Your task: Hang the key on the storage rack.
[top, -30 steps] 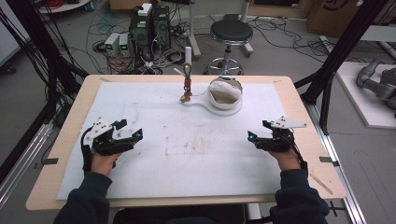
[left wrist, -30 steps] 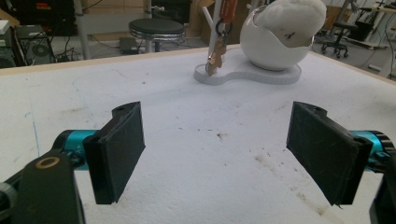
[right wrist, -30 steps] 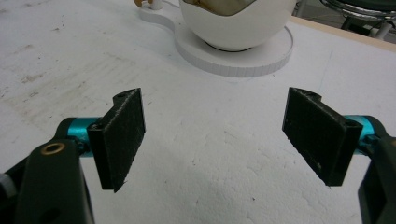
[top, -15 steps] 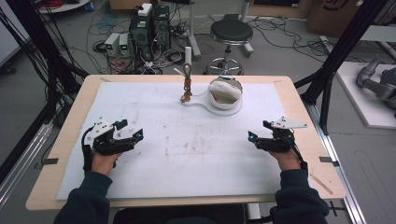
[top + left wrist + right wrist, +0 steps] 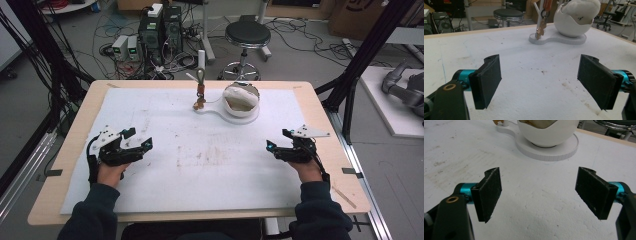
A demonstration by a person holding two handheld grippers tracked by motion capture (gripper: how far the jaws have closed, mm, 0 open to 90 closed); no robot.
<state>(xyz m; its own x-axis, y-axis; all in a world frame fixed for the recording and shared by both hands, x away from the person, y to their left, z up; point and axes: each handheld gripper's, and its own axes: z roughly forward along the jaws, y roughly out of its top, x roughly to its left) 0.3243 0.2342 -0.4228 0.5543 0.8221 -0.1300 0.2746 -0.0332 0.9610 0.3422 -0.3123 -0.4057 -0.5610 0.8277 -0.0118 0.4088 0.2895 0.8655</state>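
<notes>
A white stand [image 5: 227, 111] sits at the far middle of the table, with a flat base [image 5: 556, 39] [image 5: 546, 151]. On it rests a round white bowl [image 5: 240, 99] [image 5: 574, 21] [image 5: 547, 131] with something pale inside. A key on an orange strap [image 5: 200, 95] [image 5: 541, 23] hangs from the stand's upright post. My left gripper [image 5: 140, 140] [image 5: 540, 82] rests on the table at the left, open and with nothing in it. My right gripper [image 5: 276, 141] [image 5: 539, 197] rests at the right, open too, its jaws wide apart, pointing toward the bowl.
A white foam sheet [image 5: 200, 165] with brown stains covers the wooden table [image 5: 65, 150]. Beyond the far edge stand a black stool [image 5: 247, 37], computer boxes [image 5: 160, 30] and tangled cables. Black frame posts [image 5: 365, 55] rise at both sides.
</notes>
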